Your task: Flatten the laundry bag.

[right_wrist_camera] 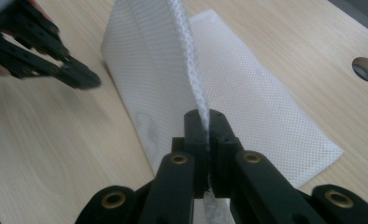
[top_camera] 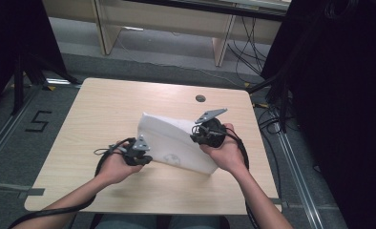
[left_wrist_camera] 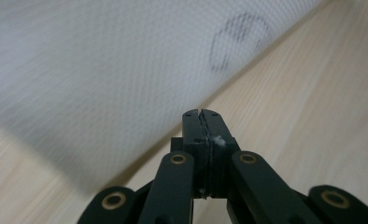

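- Right, white mesh cloth (top_camera: pixel 174 140) sits mid-table, folded, one edge pulled up off the wooden table (top_camera: pixel 100 109) so it stands like a tent.
- R gripper (right_wrist_camera: pixel 205 116): jaws pinched tight on the cloth's raised seam edge; in the right gripper view the knobbly hem runs straight down between the two black jaws.
- High view: R gripper (top_camera: pixel 206 135) w/ its grey plate is up at the cloth's right-hand top, person's right hand (top_camera: pixel 226 155) wrapped round it, lifted above the tabletop.
- L gripper (left_wrist_camera: pixel 201 116): jaws closed flat together, nothing visible between the tips, just a speck of white fluff on one jaw further back.
- L gripper view: cloth hangs close ahead & above the tips as a sloping white wall; can't tell if the tips touch it, looks apart. Bit blurred.
- Faint dark ring mark (left_wrist_camera: pixel 238 44) on the mesh, up right of the L tips; same mark shows in high view low on the cloth's near face.
- High view: L gripper (top_camera: pixel 139 155) low at the cloth's near-left corner, just beside it, left hand (top_camera: pixel 114 167) resting near the table.
- Far half of cloth lies flat on the wood, near the round cable hole (top_camera: pixel 200 98) but well clear of it.
- Cables (top_camera: pixel 102 160) trail back from both grippers along the forearms.
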The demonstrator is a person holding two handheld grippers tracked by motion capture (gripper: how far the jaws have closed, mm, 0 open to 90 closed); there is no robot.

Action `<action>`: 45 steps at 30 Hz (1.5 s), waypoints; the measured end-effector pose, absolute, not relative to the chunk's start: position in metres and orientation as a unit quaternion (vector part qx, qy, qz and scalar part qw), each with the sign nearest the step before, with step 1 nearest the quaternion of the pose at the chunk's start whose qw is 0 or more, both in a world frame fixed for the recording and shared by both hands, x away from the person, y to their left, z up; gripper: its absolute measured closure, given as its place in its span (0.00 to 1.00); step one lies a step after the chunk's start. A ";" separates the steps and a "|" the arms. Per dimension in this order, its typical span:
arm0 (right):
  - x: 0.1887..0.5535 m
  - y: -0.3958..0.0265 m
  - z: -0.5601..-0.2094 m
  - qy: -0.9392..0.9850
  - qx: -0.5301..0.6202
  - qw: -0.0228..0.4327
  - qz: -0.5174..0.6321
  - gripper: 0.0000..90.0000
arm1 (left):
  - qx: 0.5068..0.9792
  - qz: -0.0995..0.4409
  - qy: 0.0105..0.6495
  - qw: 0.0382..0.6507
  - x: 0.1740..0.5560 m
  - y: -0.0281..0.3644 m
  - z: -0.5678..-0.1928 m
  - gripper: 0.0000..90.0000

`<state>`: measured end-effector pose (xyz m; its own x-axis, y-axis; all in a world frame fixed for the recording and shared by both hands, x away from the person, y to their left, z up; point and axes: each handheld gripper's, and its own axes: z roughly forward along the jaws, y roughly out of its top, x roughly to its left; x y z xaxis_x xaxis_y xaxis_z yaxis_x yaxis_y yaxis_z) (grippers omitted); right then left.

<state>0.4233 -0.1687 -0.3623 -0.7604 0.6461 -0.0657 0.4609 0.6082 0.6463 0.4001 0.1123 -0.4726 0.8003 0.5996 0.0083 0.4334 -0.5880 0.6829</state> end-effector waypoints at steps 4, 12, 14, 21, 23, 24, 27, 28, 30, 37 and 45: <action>0.418 -0.170 -0.363 0.885 0.309 0.155 0.311 0.99 | 0.865 0.126 0.323 0.363 0.388 0.150 -0.472 0.98; 0.401 -0.169 -0.365 0.891 0.292 0.147 0.314 0.98 | 0.839 0.155 0.373 0.365 0.375 0.198 -0.471 0.96; 0.395 -0.167 -0.368 0.891 0.286 0.150 0.320 0.98 | 0.846 0.157 0.367 0.353 0.375 0.207 -0.470 0.95; 0.378 -0.164 -0.371 0.899 0.275 0.134 0.313 0.98 | 0.833 0.159 0.380 0.368 0.376 0.210 -0.467 0.95; 0.375 -0.162 -0.373 0.899 0.269 0.142 0.316 0.98 | 0.831 0.156 0.385 0.371 0.375 0.209 -0.469 0.95; 0.374 -0.163 -0.372 0.903 0.266 0.136 0.308 0.98 | 0.832 0.159 0.384 0.368 0.375 0.209 -0.469 0.95; 0.368 -0.160 -0.375 0.905 0.265 0.125 0.309 0.98 | 0.835 0.161 0.379 0.364 0.377 0.212 -0.470 0.95; 0.367 -0.160 -0.377 0.907 0.258 0.124 0.308 0.98 | 0.832 0.159 0.384 0.367 0.377 0.212 -0.470 0.95; 0.365 -0.158 -0.382 0.909 0.255 0.121 0.305 0.98 | 0.818 0.157 0.402 0.381 0.378 0.212 -0.471 0.95; 0.357 -0.155 -0.397 0.924 0.239 0.090 0.286 0.98 | 0.819 0.162 0.401 0.377 0.382 0.219 -0.470 0.94; 0.347 -0.153 -0.412 0.932 0.243 0.064 0.260 0.98 | 0.819 0.159 0.403 0.378 0.382 0.216 -0.471 0.93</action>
